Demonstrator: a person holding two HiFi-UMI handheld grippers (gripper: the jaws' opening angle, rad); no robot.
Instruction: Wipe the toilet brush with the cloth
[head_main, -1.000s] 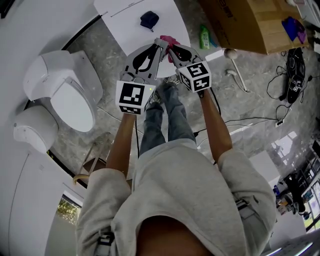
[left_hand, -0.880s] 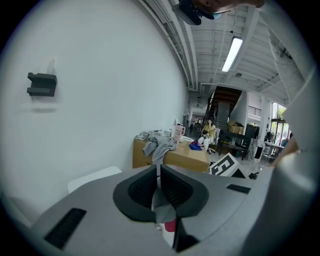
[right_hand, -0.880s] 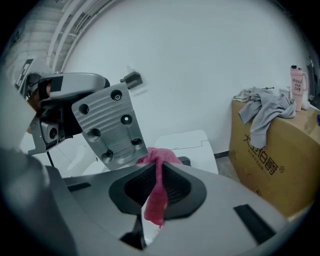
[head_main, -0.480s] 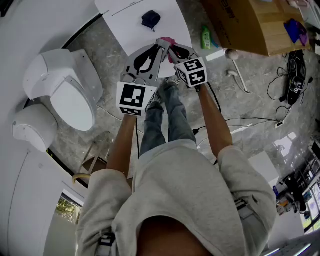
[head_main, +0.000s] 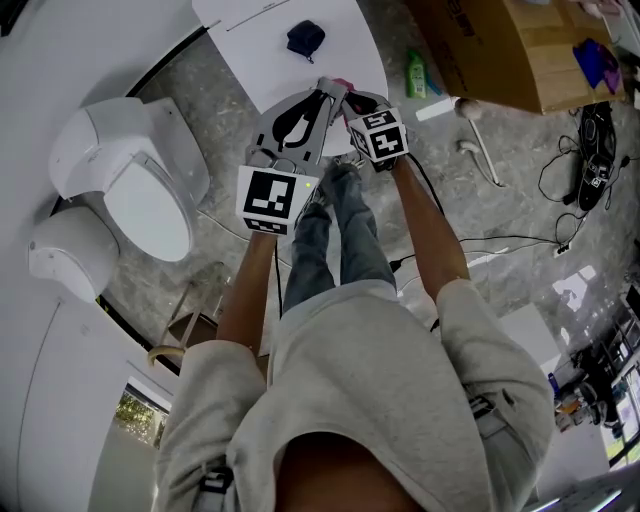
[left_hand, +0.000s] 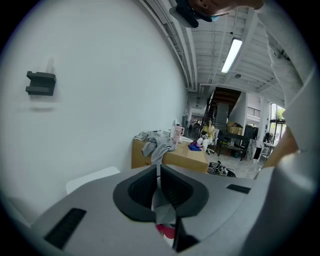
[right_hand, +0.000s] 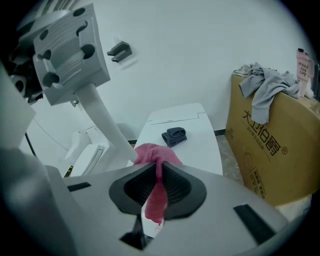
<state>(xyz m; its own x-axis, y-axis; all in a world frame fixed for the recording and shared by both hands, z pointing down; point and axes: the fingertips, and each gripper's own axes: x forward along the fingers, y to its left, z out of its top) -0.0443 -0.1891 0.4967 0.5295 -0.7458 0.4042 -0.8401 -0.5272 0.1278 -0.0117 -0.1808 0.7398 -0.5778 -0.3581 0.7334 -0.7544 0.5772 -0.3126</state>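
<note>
left gripper (left_hand: 158, 172) jaws clamped on toilet brush (right_hand: 106, 119) handle, over white surface (right_hand: 200, 142) edge | right gripper (right_hand: 159, 170) jaws closed tight, pinching pink cloth (right_hand: 152, 151) against handle, same spot | judged: handle stiff, light, slick, so grip mid-shaft; cloth limp, keep bunched

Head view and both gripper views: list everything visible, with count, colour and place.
toilet: one, white, floor at left.
table: one, white, ahead of the person.
rag: one, dark, on the table.
cardboard box: one, brown, right of the table.
garment: one, grey, draped over the box.
bottle: one, green, floor beside the box.
cables: several, black, floor at far right.
toilet brush: one, white handle, held slanting.
cloth: one, pink, against the brush handle.
left gripper: one, grey, shut on the toilet brush.
right gripper: one, grey, shut on the cloth.
</note>
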